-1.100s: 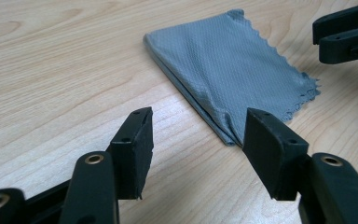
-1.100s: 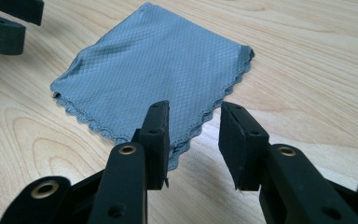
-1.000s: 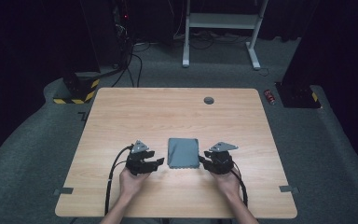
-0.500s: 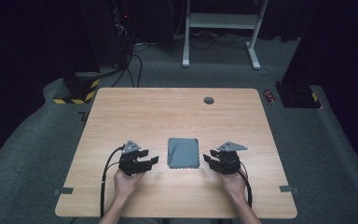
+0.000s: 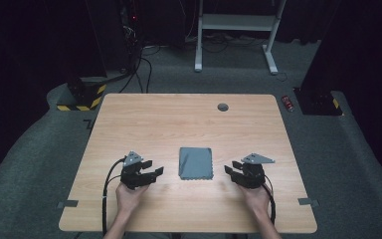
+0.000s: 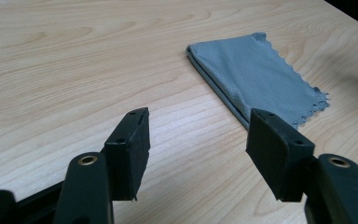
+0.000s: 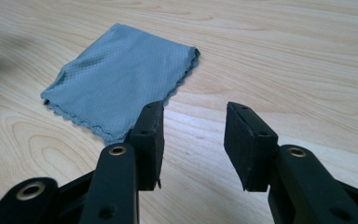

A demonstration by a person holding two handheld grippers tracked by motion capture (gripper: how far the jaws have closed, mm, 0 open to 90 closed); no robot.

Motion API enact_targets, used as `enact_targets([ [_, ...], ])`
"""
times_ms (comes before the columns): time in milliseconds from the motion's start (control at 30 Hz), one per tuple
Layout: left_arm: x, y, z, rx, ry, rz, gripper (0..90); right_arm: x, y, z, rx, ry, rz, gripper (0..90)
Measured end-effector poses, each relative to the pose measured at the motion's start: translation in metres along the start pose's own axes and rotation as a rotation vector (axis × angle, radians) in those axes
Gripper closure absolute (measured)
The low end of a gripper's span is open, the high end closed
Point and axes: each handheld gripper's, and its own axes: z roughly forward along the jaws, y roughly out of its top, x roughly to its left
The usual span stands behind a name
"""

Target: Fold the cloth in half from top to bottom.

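The folded grey cloth [image 5: 196, 163] lies flat on the table [image 5: 144, 119], between the grippers and apart from both. It looks folded, likely finished. The left gripper [image 5: 154, 172] stands open and empty; the right gripper [image 5: 229, 171], just opening, holds nothing.

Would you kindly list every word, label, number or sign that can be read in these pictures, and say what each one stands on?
No text can be read anywhere.
Folded grey cloth: plain, no label or print.
Wooden table: bare wood grain, no markings.
Black and yellow striped base on the floor: hazard stripes, no words.
Small red thing on the floor: too small and blurred to read.
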Motion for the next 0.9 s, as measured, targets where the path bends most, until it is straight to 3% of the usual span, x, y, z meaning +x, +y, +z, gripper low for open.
enact_targets([
  [400,0.013,-0.011,-0.009,0.003,0.035,-0.034,39.3,-0.013,-0.013,-0.014,-0.015,-0.031,0.042,57.1],
  [900,0.026,-0.028,-0.009,0.052,0.137,-0.033,38.9,-0.022,-0.031,-0.015,0.027,-0.106,0.044,57.1],
])
